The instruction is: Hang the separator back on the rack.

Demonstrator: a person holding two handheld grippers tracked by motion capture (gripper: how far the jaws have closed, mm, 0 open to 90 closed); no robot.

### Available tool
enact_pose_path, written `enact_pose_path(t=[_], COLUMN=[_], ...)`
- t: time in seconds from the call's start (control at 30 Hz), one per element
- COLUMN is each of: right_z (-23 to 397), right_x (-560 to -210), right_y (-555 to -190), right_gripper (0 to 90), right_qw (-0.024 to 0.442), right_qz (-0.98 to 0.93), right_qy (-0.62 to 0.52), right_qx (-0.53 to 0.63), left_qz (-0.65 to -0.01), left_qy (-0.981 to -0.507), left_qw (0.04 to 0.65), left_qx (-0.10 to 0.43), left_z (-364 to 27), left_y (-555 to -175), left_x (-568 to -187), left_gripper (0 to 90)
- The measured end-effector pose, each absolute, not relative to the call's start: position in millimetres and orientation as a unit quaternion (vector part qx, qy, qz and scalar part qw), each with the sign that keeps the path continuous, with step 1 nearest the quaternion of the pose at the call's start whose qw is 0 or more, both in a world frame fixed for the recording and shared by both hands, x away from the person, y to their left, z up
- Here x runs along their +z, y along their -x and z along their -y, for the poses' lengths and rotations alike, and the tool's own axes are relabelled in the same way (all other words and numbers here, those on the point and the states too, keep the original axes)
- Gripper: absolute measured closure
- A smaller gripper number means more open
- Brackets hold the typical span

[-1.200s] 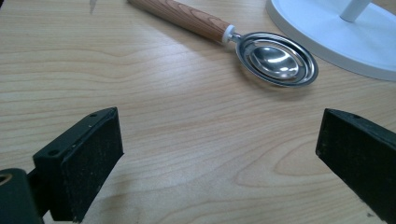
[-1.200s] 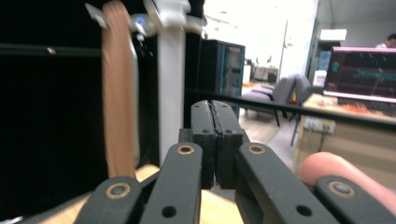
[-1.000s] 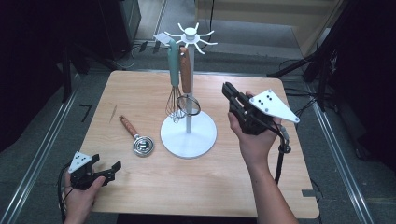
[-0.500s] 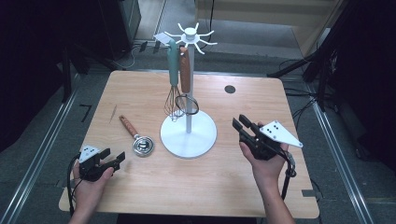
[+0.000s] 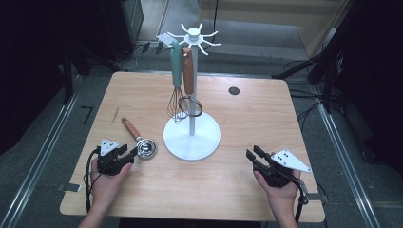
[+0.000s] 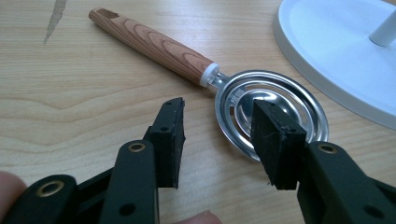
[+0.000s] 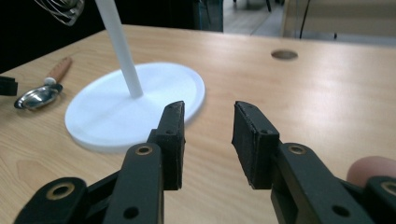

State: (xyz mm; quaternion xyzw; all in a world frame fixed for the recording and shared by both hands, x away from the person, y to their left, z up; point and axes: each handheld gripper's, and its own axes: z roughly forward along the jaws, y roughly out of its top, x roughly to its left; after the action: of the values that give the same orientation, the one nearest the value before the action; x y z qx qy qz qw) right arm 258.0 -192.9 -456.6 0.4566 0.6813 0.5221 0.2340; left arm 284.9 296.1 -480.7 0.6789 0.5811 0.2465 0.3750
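The left gripper (image 5: 124, 156) is seen at the lower left of the high view, low over the bench (image 5: 247, 118). Its jaws have just been closing and stand part spread around the rim of the metal bowl of the wooden-handled strainer (image 6: 196, 77), whose handle runs toward the upper left of the left gripper view; the pads are not yet pressed on it. The right gripper (image 5: 253, 155) is held at the lower right, its jaws opening, nothing between them, near the white stand (image 5: 192, 137).
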Motion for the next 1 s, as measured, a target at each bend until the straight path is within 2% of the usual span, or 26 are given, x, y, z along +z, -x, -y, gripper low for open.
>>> enact_pose_path(t=[0.33, 0.67, 1.0], right_z=[195, 191, 188], right_x=[-471, -479, -480], right_y=[-250, -249, -248], right_gripper=[65.3, 65.4, 65.4], right_qw=[0.224, 0.220, 0.218], right_qz=[-0.687, -0.697, -0.703], right_qy=[-0.471, -0.469, -0.461], right_qx=[0.506, 0.496, 0.496], left_qz=[-0.592, -0.571, -0.555], left_qy=[-0.691, -0.715, -0.730], left_qw=[0.348, 0.339, 0.342], left_qx=[0.224, 0.219, 0.206], left_z=[-295, -294, -292], left_y=[-294, -281, -266], left_x=[-487, -486, -486], left_gripper=[59.7, 75.8, 77.8])
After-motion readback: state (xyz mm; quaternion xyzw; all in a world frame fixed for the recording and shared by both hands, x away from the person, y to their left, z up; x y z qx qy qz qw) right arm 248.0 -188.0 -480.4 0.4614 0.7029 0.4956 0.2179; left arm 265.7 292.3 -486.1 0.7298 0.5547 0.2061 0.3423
